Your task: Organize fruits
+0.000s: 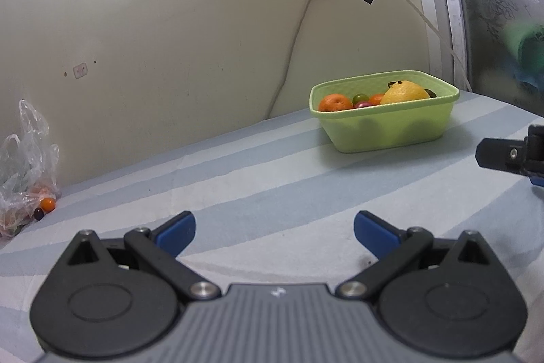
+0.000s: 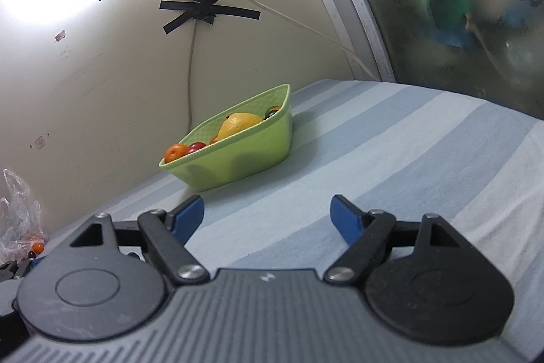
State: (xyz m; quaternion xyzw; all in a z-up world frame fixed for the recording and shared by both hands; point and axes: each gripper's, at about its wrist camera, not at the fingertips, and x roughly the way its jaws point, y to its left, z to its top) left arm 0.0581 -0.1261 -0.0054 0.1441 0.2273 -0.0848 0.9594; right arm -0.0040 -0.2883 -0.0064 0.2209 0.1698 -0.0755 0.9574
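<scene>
Left wrist view shows our left gripper released, its 2 blue fingertips spread wide above the striped sheet, with nothing between them. Ahead to the right we see the green basket against the wall, holding a large yellow fruit and an orange, while a clear plastic bag with small fruits lies far left. Our right gripper is likewise spread and empty, the basket well ahead of it.
</scene>
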